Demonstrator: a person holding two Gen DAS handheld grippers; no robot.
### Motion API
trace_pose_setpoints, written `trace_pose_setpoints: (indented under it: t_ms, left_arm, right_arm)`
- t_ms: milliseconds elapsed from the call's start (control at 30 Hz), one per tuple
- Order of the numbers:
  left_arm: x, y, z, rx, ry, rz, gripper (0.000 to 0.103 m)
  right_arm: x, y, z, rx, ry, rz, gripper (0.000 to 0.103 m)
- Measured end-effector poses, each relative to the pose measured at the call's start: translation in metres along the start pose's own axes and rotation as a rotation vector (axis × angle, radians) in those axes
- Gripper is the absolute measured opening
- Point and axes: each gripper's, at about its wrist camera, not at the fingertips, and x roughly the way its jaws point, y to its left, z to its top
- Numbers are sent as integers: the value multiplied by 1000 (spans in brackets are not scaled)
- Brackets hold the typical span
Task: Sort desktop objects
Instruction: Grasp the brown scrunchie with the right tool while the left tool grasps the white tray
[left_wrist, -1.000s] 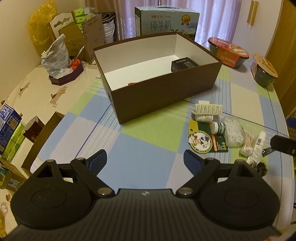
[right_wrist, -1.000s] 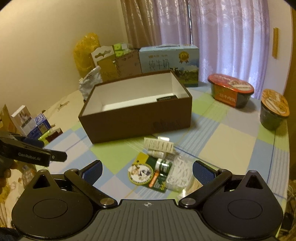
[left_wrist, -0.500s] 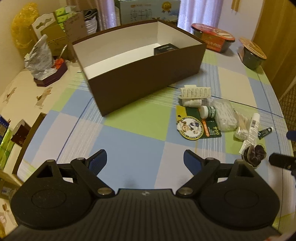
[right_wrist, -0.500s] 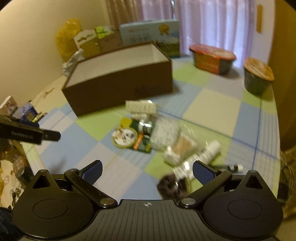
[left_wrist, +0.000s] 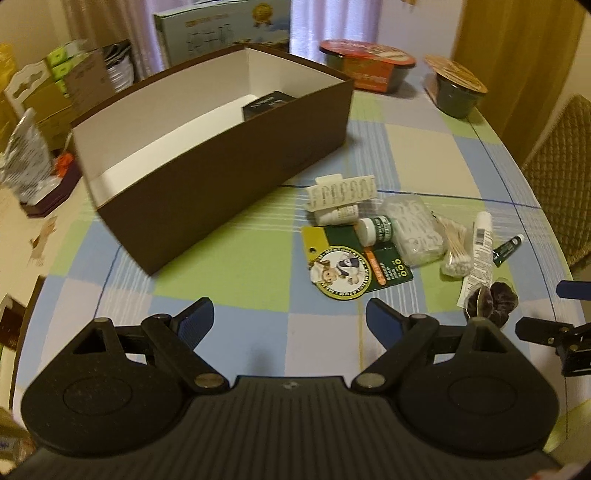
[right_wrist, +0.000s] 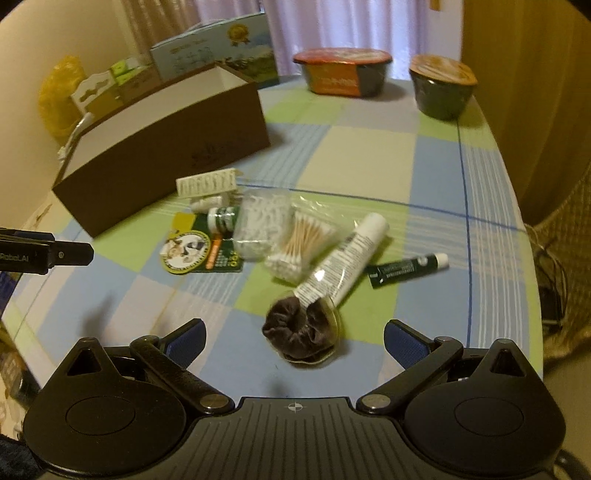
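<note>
On the bench (right_wrist: 369, 162), the box (left_wrist: 221, 147) sits at ten o'clock. The left gripper (left_wrist: 290, 319) and right gripper (right_wrist: 294, 339) both hold their fingers wide and empty; the scrunchie (right_wrist: 301, 330) lies between the right's.

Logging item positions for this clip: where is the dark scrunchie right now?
The scrunchie lies on the tablecloth just ahead of the open right gripper, under the crimped end of the white tube.
</note>
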Motion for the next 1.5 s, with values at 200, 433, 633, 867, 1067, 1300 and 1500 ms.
trace_pose_setpoints:
  t_ms: [200, 433, 633, 867, 1067, 1300, 1500]
  left_arm:
    - [18, 0, 7, 38, 8, -40, 86]
    - [31, 2, 16, 75, 18, -67, 86]
    - [43, 4, 23, 100, 26, -92, 86]
    - [62, 3, 40, 164, 14, -122, 81]
    - [84, -6, 63, 271, -15, -171, 75]
    - [114, -23, 88, 417, -40, -202, 73]
    - [145, -35, 96, 490, -12, -209, 69]
  right_arm:
    - [19, 3, -5, 29, 7, -39, 90]
    - [40, 5, -6, 100, 11, -86, 86]
    - [54, 8, -4, 94, 6, -120, 72]
    - [53, -1, -6, 86, 25, -147, 32]
    - [44, -25, -5, 181, 24, -192, 31]
    - [36, -54, -6, 287, 23, -248, 31]
    - [36, -62, -6, 328, 25, -252, 32]
